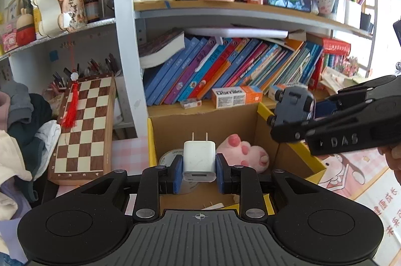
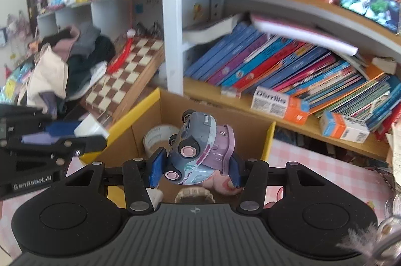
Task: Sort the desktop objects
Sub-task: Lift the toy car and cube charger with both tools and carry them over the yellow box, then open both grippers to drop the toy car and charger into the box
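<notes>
Cardboard box [image 1: 200, 125] with yellow flaps sits on the table below the bookshelf [image 1: 225, 8], holding a pink plush toy [image 1: 243, 153] and a roll of tape [image 2: 160, 138]. Above it, the right gripper [image 2: 198, 165] is clamped on a toy car [image 2: 198, 153] tilted nose-up, and the left gripper [image 1: 199, 173] is closed on a white charger plug [image 1: 199, 160], prongs pointing up.

We saw a white plastic plug charger [image 1: 199, 160] between blue pads [image 1: 177, 173], and a grey-blue and lilac toy truck [image 2: 200, 153] with pink wheel hubs. The brown cardboard box [image 1: 200, 125] had yellow rims; inside lay a pink plush toy [image 1: 243, 153]. The wooden chessboard [image 1: 82, 125] was checked brown and cream.
</notes>
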Tool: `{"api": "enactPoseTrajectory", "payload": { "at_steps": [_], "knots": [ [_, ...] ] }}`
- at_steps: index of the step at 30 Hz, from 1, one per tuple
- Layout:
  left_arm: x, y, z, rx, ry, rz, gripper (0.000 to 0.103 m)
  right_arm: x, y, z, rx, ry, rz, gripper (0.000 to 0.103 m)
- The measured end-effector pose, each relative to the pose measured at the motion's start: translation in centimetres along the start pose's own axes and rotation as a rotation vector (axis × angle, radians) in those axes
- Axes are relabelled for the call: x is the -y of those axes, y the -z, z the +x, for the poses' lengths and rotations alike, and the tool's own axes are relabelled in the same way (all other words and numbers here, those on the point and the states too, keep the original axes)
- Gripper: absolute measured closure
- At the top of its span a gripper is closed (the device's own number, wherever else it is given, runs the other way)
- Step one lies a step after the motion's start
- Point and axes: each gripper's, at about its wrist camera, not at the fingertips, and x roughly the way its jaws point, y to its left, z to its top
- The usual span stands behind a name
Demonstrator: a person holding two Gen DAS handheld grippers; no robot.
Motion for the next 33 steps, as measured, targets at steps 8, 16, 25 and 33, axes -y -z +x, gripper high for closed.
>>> {"api": "enactPoseTrajectory", "payload": {
  "at_steps": [8, 16, 25, 33],
  "knots": [
    [0.6, 0.3, 2.9, -0.072, -0.003, 0.036, 0.078, -0.3, 1.3, 3.4, -0.087, -0.048, -0.069, 0.055],
    [0.9, 0.9, 5.4, -0.139, -0.012, 0.051, 0.078, -0.1, 2.4, 6.3, -0.164, -0.072, -0.114, 0.055],
    [0.9, 1.7, 7.4, -0.201, -0.014, 0.052, 0.078, 0.4, 2.6, 8.3, -0.204, -0.104, -0.126, 0.055],
    [0.5, 1.5, 8.7, -0.243, 0.003, 0.025, 0.078, 1.1, 1.9, 10.2, -0.265, -0.186, -0.095, 0.055]
  ]
}}
